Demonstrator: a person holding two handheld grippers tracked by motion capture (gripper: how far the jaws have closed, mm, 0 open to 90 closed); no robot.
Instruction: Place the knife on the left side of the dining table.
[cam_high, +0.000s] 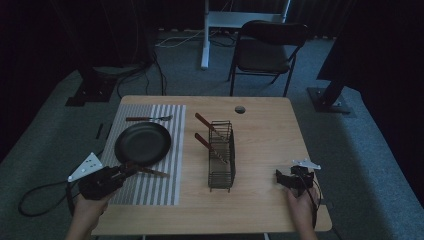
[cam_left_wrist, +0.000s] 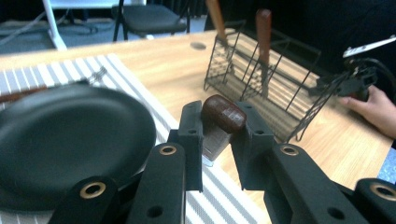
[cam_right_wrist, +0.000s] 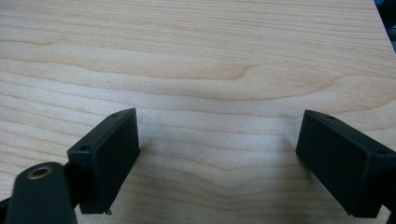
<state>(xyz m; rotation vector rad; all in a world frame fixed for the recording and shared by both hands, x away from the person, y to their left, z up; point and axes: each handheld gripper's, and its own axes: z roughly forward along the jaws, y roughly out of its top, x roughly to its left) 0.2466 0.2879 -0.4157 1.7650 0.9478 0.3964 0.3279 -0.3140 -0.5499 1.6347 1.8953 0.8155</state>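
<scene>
My left gripper (cam_high: 125, 171) is at the front left over the striped placemat (cam_high: 150, 190), just in front of the black plate (cam_high: 142, 143). It is shut on a brown-handled utensil (cam_left_wrist: 223, 113), whose handle (cam_high: 152, 172) sticks out to the right past the jaws. A silver part of it lies between the fingers (cam_left_wrist: 191, 126). My right gripper (cam_high: 295, 177) rests low over the bare wood at the front right. Its jaws stand wide open around nothing (cam_right_wrist: 217, 154).
A black wire rack (cam_high: 221, 172) stands mid-table with two brown-handled utensils (cam_high: 207, 142) leaning in it. A fork (cam_high: 150, 118) lies on the placemat behind the plate. A cable hole (cam_high: 240, 109) is near the far edge. A chair (cam_high: 267, 47) stands beyond the table.
</scene>
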